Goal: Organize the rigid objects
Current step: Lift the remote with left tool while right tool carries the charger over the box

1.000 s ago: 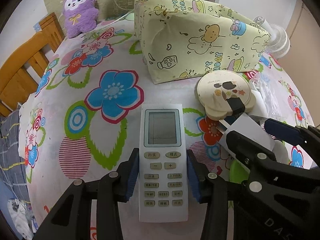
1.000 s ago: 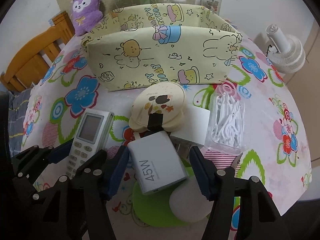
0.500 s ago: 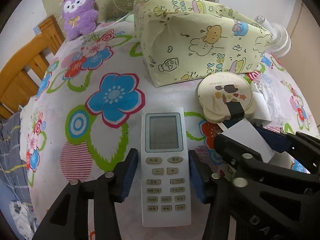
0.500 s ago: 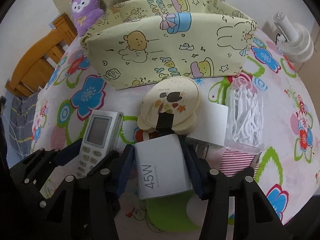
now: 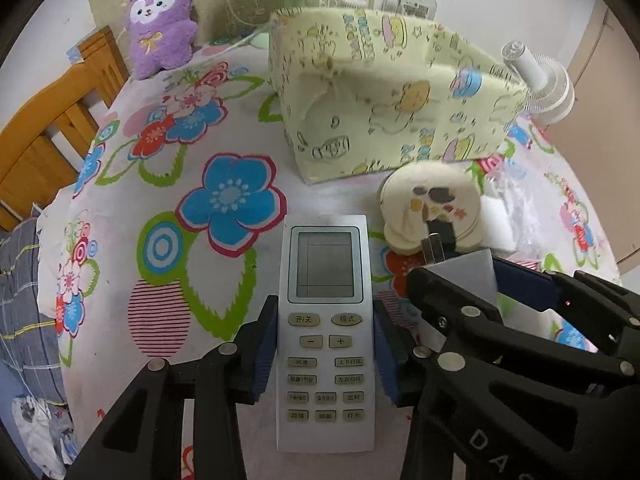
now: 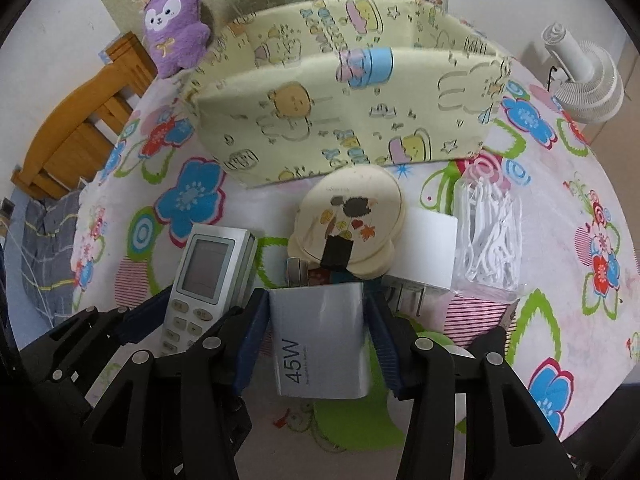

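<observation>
Flowered tablecloth [image 5: 132, 240] is carrying the clutter; the left gripper [image 5: 325, 354] is now clamping the air-conditioner remote [image 5: 325, 320], while the right gripper [image 6: 316, 344], wider a second ago, is closing on the 45W charger [image 6: 320, 340], readying both for the fabric bin [image 6: 344, 116].

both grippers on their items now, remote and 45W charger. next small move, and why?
Probably lift both straight up. The left gripper is shut on the remote; the right gripper is closing on the charger. The fabric bin stands open behind them.
</observation>
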The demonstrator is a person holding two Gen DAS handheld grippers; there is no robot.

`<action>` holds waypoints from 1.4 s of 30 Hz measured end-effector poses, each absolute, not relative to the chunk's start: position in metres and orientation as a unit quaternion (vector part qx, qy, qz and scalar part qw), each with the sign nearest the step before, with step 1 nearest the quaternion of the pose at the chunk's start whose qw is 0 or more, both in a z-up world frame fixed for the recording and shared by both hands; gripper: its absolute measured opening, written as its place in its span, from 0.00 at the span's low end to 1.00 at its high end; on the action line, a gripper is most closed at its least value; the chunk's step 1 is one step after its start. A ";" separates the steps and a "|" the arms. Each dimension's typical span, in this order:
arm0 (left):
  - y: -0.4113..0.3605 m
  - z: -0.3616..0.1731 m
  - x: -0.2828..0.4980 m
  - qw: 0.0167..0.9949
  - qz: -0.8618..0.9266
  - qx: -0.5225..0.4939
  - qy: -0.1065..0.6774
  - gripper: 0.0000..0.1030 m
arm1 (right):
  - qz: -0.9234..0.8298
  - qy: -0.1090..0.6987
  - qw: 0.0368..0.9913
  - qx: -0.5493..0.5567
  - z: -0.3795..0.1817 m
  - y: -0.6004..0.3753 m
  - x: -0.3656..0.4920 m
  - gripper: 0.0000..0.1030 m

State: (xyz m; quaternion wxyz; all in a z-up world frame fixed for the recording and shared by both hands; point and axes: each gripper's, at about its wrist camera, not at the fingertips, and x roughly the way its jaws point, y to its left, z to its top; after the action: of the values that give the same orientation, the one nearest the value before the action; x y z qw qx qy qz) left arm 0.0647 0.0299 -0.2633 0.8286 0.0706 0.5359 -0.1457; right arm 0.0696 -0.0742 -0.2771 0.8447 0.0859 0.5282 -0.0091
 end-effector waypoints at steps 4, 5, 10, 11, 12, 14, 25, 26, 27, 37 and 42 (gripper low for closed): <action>0.030 -0.249 0.062 0.833 -0.145 0.066 0.530 0.43 | -0.009 0.519 0.851 0.084 -0.260 -0.075 0.066 0.51; 0.030 -0.243 0.061 0.835 -0.145 0.066 0.527 0.43 | -0.009 0.516 0.852 0.084 -0.256 -0.075 0.065 0.51; 0.030 -0.225 0.060 0.842 -0.147 0.063 0.515 0.43 | -0.014 0.502 0.861 0.082 -0.235 -0.076 0.060 0.50; 0.029 -0.222 0.060 0.843 -0.147 0.063 0.513 0.43 | -0.015 0.500 0.862 0.082 -0.231 -0.077 0.059 0.50; 0.029 -0.217 0.060 0.845 -0.148 0.063 0.510 0.43 | -0.015 0.498 0.863 0.082 -0.228 -0.077 0.059 0.50; 0.028 -0.210 0.060 0.848 -0.149 0.063 0.505 0.43 | -0.017 0.492 0.867 0.080 -0.220 -0.076 0.058 0.50; 0.016 -0.167 0.063 0.865 -0.157 0.061 0.473 0.43 | -0.024 0.461 0.884 0.073 -0.174 -0.087 0.058 0.50; 0.015 -0.164 0.063 0.866 -0.157 0.061 0.471 0.43 | -0.023 0.460 0.885 0.072 -0.171 -0.088 0.059 0.50; 0.013 -0.161 0.064 0.867 -0.156 0.060 0.469 0.43 | -0.023 0.458 0.886 0.071 -0.168 -0.090 0.059 0.50; -0.004 -0.132 0.071 0.880 -0.133 0.045 0.453 0.43 | -0.001 0.442 0.895 0.051 -0.134 -0.105 0.072 0.50; -0.011 -0.122 0.077 0.886 -0.117 0.033 0.447 0.43 | 0.010 0.436 0.899 0.034 -0.121 -0.113 0.081 0.50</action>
State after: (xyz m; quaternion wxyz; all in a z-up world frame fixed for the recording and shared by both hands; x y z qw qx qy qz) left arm 0.0772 -0.0114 -0.1225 0.8863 0.0329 0.4467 -0.1174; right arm 0.0815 -0.1130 -0.1211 0.8991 0.0337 0.4363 0.0097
